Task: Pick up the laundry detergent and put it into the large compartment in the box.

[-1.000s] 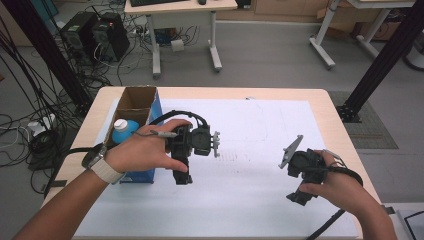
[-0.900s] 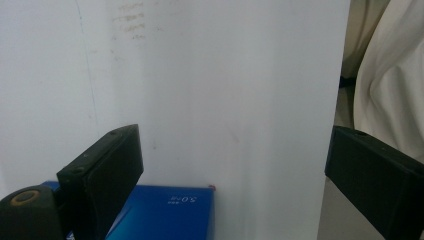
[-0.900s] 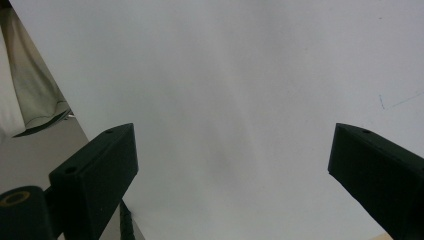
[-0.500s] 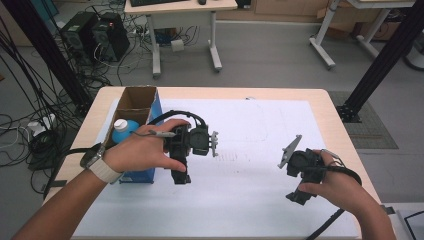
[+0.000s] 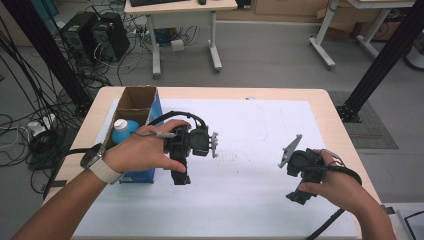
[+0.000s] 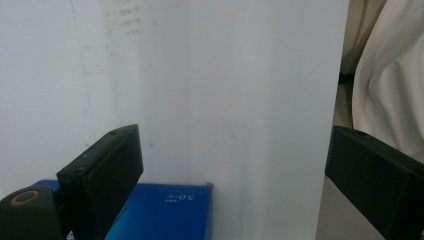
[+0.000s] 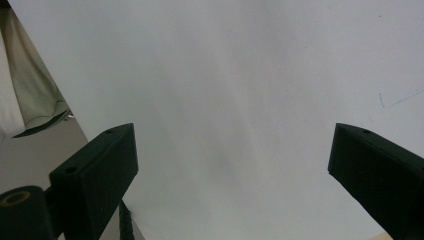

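A wooden desk (image 5: 335,107) carries a large white sheet (image 5: 260,125) over most of its top, and an open blue box (image 5: 134,107) holding a bottle (image 5: 121,131) near its left edge.

Small white print on blue box (image 6: 160,212), blurred, possibly "5.0", not legible for certain.

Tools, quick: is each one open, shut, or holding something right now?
Left tool: open, holding nothing, beside the blue box.
Right tool: open, holding nothing, over white paper.
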{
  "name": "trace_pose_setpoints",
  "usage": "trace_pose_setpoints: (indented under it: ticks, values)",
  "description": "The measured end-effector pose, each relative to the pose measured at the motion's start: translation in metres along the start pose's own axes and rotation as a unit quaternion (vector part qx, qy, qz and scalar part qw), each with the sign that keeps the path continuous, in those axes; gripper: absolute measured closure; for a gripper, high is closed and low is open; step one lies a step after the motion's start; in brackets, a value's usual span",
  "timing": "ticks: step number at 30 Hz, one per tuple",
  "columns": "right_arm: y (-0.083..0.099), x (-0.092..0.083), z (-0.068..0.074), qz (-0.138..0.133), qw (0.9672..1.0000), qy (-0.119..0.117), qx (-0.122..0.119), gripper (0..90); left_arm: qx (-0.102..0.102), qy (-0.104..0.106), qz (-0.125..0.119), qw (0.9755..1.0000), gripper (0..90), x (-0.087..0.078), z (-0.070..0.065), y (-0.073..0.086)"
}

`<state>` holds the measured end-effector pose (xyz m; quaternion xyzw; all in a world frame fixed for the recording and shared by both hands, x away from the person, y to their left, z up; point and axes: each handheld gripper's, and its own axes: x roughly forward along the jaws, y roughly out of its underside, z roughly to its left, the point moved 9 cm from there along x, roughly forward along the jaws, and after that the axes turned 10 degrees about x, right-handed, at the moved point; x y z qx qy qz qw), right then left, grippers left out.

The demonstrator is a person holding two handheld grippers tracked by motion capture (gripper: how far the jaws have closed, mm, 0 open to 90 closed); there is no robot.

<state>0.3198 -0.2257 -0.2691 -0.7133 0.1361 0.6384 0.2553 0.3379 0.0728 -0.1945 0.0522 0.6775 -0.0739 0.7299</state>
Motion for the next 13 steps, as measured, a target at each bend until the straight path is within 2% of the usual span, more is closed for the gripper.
trace_pose_setpoints:
  ticks: [13]
  values:
    - [0.0036,0.0005,-0.0005,-0.003,1.0,0.001,0.004,5.7,-0.005,-0.002,-0.001,1.0,8.7,-0.0012,0.0012,0.0014]
